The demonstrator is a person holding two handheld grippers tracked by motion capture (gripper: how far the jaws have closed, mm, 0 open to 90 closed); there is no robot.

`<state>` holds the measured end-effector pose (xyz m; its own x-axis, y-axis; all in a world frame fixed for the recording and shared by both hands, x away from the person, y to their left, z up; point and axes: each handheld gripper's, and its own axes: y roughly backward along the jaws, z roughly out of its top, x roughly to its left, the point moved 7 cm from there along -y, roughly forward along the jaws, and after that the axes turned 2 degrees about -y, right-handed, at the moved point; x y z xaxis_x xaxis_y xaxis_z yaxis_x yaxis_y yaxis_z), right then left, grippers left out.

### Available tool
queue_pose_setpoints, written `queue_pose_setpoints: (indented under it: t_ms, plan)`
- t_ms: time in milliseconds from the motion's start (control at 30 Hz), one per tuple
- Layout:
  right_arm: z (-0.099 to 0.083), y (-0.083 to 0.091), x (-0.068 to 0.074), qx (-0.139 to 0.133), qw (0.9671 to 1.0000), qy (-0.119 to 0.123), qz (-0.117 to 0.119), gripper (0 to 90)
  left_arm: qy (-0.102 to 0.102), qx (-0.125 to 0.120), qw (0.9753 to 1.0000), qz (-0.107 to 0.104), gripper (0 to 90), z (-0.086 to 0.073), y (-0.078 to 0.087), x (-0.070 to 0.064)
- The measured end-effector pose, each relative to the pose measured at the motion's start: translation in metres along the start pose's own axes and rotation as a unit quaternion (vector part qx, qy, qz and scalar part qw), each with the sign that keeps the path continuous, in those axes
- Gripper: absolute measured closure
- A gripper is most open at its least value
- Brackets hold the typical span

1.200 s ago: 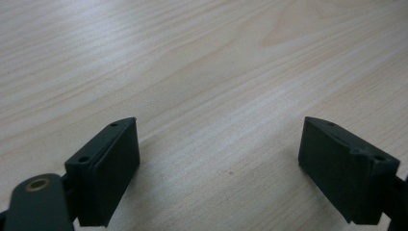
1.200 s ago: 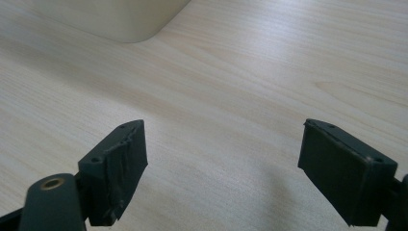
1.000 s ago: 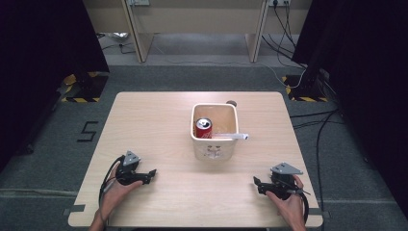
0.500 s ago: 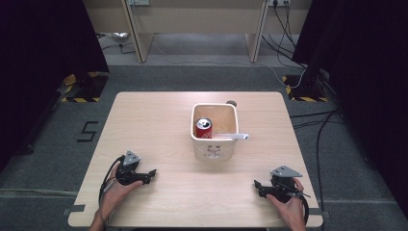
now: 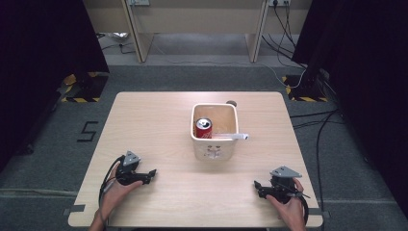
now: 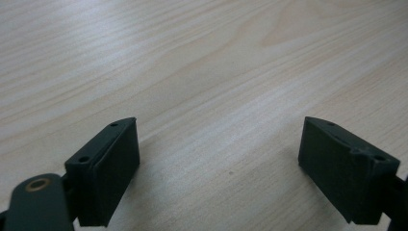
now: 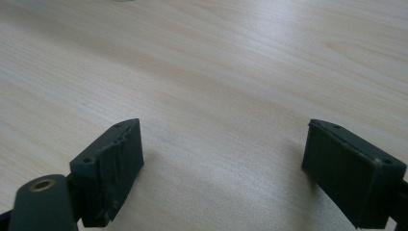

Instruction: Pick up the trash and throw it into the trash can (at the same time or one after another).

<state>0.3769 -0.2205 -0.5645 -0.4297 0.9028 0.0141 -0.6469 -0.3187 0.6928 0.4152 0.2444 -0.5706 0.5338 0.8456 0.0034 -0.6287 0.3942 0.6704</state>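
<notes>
your left tongs (image 5: 153, 173) and right tongs (image 5: 256, 185) lie low on the tabletop (image 5: 154, 120), each gripped from behind, tips turned inward. both gape wide, holding nothing. ahead between them, well apart, the white bin (image 5: 215, 148) holds a red can (image 5: 203, 128).

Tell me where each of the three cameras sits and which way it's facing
High view: above the person's side, looking forward and down at the table, white bin, both hands.
Left gripper view: on the left gripper, looking along open jaws at bare wood.
Right gripper view: on the right gripper, same.
Shared: the table's wood.
</notes>
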Motion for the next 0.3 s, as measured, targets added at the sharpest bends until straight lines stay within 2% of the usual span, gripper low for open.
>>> queue_pose_setpoints:
  t_ms: [300]
  plan:
    - [0.0000, -0.0004, 0.0000, 0.000, 1.0000, 0.002, 0.000, 13.7, 0.000, 0.000, 1.0000, 0.000, 13.5, 0.0000, 0.0000, 0.0000]
